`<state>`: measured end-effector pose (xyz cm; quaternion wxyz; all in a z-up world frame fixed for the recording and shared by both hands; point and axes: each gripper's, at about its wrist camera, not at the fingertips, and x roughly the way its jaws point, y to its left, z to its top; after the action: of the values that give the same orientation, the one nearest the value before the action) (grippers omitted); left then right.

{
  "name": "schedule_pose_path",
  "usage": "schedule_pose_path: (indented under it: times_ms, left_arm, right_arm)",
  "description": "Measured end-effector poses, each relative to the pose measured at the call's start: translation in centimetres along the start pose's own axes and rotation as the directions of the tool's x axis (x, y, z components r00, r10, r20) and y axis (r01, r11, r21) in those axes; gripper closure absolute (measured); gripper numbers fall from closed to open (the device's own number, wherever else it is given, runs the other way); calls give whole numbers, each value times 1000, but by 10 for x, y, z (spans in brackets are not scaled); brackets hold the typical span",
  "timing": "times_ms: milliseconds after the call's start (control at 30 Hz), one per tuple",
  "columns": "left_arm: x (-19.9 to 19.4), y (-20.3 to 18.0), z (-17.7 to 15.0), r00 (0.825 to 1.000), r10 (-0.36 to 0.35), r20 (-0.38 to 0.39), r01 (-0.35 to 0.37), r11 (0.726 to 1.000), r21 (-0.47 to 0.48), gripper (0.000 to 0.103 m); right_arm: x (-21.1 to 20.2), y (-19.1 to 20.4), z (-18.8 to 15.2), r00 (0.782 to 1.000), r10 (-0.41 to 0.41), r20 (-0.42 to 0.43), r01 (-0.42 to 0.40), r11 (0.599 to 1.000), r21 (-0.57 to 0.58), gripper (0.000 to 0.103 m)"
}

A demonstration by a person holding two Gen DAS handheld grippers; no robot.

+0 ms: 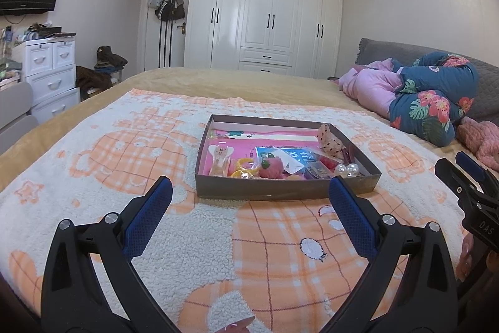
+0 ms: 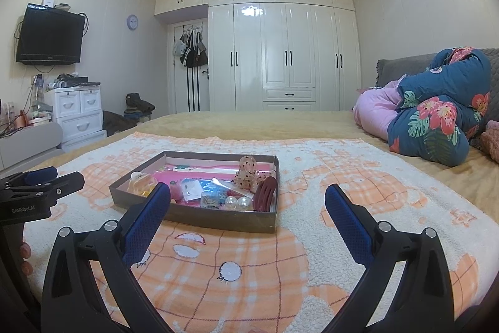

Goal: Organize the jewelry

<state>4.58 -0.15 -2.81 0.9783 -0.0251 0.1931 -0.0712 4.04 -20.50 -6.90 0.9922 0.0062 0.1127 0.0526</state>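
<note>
On the orange-checked blanket (image 1: 280, 239), shallow box (image 1: 280, 191) of jewelry and hair clips (image 2: 249, 175), just ahead. Left gripper (image 1: 249, 192) spread wide, empty; right gripper (image 2: 248, 198) likewise.

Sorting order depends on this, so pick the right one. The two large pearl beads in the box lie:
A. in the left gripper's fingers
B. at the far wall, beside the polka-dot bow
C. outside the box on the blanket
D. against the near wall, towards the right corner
D: the pearl beads rest just inside the near wall of the box, towards its right corner, nearer than the polka-dot bow.
</note>
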Motion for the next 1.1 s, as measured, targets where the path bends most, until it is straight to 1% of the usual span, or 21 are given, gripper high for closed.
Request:
schedule_pose_path:
  times_ms: [1100]
  left_arm:
    - [-1, 3, 0, 1000, 14, 2, -14, 1000, 3, 11]
  right_arm:
    - [-1, 0, 1, 1000, -2, 4, 2, 1000, 0, 6]
